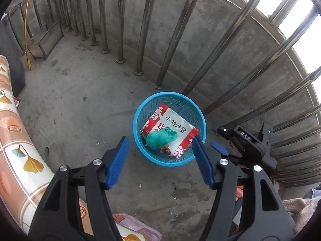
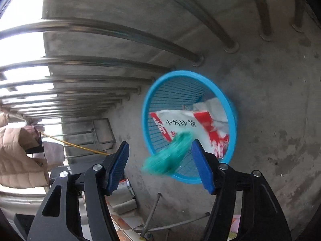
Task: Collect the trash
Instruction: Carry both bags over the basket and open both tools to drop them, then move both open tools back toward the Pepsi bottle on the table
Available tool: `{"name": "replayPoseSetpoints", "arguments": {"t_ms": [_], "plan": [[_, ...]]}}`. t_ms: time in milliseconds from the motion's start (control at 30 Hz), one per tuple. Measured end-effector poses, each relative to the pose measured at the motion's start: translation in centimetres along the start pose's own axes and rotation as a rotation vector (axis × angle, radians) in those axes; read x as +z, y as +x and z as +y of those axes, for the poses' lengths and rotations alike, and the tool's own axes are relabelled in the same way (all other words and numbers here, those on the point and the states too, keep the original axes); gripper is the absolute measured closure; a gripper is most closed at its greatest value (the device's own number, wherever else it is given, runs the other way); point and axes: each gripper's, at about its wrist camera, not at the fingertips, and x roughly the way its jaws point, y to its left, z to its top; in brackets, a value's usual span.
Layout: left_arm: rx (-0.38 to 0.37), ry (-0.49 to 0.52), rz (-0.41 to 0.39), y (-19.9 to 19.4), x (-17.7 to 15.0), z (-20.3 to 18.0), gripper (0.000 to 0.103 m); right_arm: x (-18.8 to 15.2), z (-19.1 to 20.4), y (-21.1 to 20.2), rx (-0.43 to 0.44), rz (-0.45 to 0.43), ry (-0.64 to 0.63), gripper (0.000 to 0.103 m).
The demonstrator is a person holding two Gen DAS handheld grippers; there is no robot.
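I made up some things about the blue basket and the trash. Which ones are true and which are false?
1. The blue basket stands on a concrete floor. True.
2. The basket is empty. False: a red and white snack bag and a green plastic bag are in it.
3. The left gripper is open. True.
4. The right gripper clamps the green plastic bag. False: its jaws stand apart; the blurred bag shows between them, ungripped.
5. Metal railing bars rise behind the basket. True.
6. The basket is red. False: it is blue.
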Motion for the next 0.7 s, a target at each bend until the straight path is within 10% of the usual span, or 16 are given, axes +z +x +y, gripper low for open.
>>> {"name": "replayPoseSetpoints", "arguments": {"t_ms": [333, 700], "plan": [[-0.008, 0.023, -0.127, -7.8, -3.5, 2.5, 0.035, -3.2, -0.3, -4.4, -0.012, -0.039, -0.125, 0.04], [0.085, -0.028, -0.189, -16.9, -11.3, 8.0, 0.029, -14.6, 10.8, -8.9, -0.006, -0.028, -0.6, 0.029]]}}
